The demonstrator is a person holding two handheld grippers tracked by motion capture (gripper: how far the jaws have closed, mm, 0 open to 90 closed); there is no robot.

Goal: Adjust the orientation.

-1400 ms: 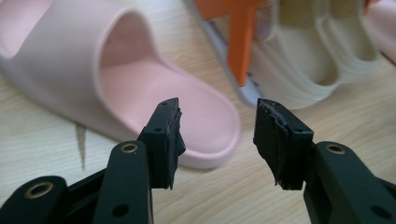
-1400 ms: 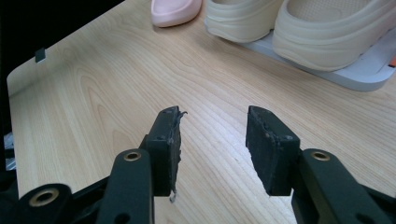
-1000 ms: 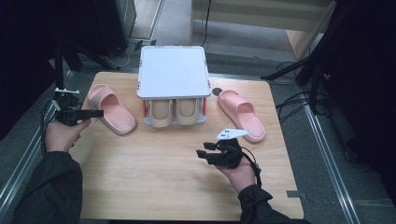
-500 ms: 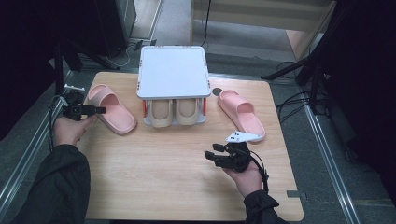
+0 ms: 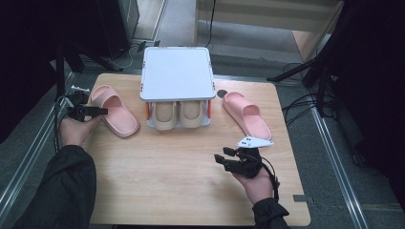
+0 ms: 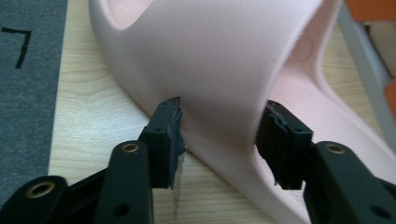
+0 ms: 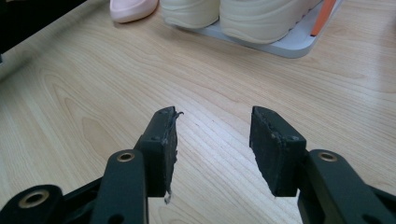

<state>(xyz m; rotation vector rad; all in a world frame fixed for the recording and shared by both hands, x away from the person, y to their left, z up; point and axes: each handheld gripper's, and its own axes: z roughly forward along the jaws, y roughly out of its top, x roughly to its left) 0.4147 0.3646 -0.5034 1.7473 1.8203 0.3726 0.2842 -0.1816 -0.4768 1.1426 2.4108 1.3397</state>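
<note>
The left tongs (image 5: 98, 111) reach in from the left edge of the worktop (image 5: 167, 181) and straddle the strap of the left pink slipper (image 5: 114, 109). Their jaws have just been closing with the strap between them. In the left gripper view both pads (image 6: 170, 135) sit against the sides of the strap (image 6: 219, 88), which bulges out above them, so the left tongs (image 6: 219, 140) are gripping the slipper (image 6: 299, 93). That slipper lies flat on the wood near the left edge, just beside the rack (image 5: 176, 76). The rack is a white two-level stand at the back middle of the worktop, with a flat bare top and a pair of beige slippers (image 5: 177, 113) side by side on its lower level. The second pink slipper (image 5: 246, 114) lies right of the rack, slanting toward the right edge, apart from both tongs. The right tongs (image 5: 220, 156) hang over bare wood in the near right part of the worktop, pointing left. In the right gripper view the right tongs (image 7: 212, 140) stand fairly wide with only wood grain between them, and the beige slippers (image 7: 243, 16) on the rack's white base (image 7: 289, 44) show farther off.
</note>
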